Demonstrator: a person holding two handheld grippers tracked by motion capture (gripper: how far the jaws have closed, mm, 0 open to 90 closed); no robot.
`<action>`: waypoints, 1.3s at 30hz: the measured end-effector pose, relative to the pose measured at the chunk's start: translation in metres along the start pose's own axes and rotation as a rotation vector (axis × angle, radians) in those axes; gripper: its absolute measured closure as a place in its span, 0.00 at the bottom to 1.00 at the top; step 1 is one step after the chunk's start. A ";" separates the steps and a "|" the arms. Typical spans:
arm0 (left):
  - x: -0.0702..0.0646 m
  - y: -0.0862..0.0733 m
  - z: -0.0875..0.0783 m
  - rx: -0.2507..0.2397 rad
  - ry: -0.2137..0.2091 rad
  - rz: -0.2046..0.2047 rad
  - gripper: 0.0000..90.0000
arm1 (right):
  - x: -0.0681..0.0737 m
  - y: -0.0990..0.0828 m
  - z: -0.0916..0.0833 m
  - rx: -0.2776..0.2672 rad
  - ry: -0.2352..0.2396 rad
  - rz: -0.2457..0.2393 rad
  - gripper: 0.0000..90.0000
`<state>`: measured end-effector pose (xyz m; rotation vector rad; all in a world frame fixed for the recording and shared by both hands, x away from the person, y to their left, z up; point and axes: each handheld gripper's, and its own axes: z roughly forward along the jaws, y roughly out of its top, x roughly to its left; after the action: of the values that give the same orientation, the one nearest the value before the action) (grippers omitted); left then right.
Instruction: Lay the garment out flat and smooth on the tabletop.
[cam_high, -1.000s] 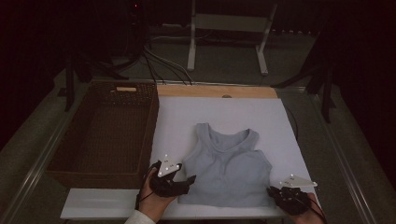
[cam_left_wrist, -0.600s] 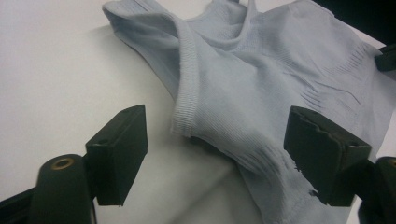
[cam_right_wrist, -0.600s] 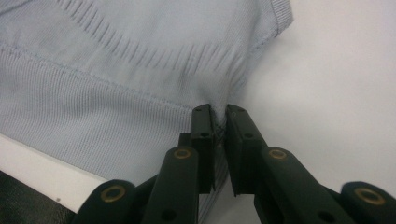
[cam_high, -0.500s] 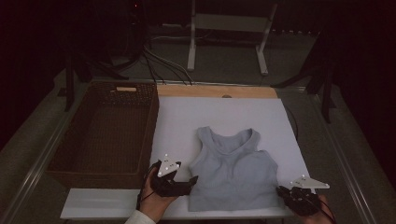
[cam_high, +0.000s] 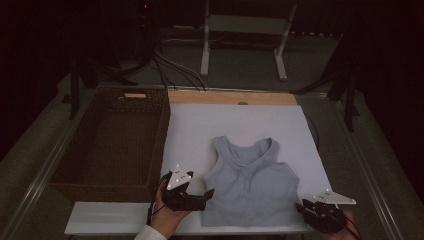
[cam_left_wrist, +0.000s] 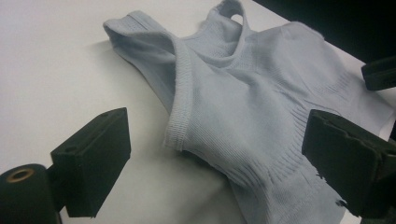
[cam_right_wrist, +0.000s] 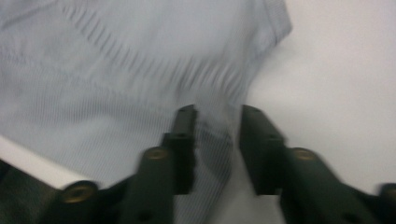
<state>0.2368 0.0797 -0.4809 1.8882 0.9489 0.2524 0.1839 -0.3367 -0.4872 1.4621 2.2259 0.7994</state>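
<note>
The pale blue tank top (cam_high: 250, 187) is lying flat on the white surface (cam_high: 200, 130), its neck pointing away from the person and its hem at the near edge, between the two sets of fingers. The left gripper (cam_left_wrist: 219, 158) is sitting just off the hem's left corner; its fingers (cam_left_wrist: 93, 158) have just been opening and are standing wide apart, with a raised fold of the hem lying loose between them and no pad pressing on it. The right gripper (cam_right_wrist: 215, 140) is at the hem's right corner; its fingers (cam_right_wrist: 184, 140) have also just been parting, a narrow gap showing with cloth in it, apparently let go. Judging from this, the spreading step is ending; next each hand is likely needing a fresh grip, perhaps for folding. A wicker basket (cam_high: 107, 140) is standing left of the left fingers.
</note>
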 end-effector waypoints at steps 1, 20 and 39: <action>0.000 0.000 0.000 -0.001 0.000 -0.001 0.09 | -0.001 0.001 0.000 -0.011 0.004 0.010 0.66; -0.003 -0.002 0.003 0.015 -0.032 0.022 0.00 | -0.006 0.018 -0.004 -0.127 0.021 0.067 0.32; -0.002 -0.003 0.005 0.020 -0.037 0.024 0.00 | -0.006 0.031 -0.001 -0.222 0.033 0.054 0.24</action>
<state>0.2368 0.0754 -0.4858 1.9175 0.9071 0.2219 0.2075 -0.3331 -0.4666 1.4156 2.0522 1.0577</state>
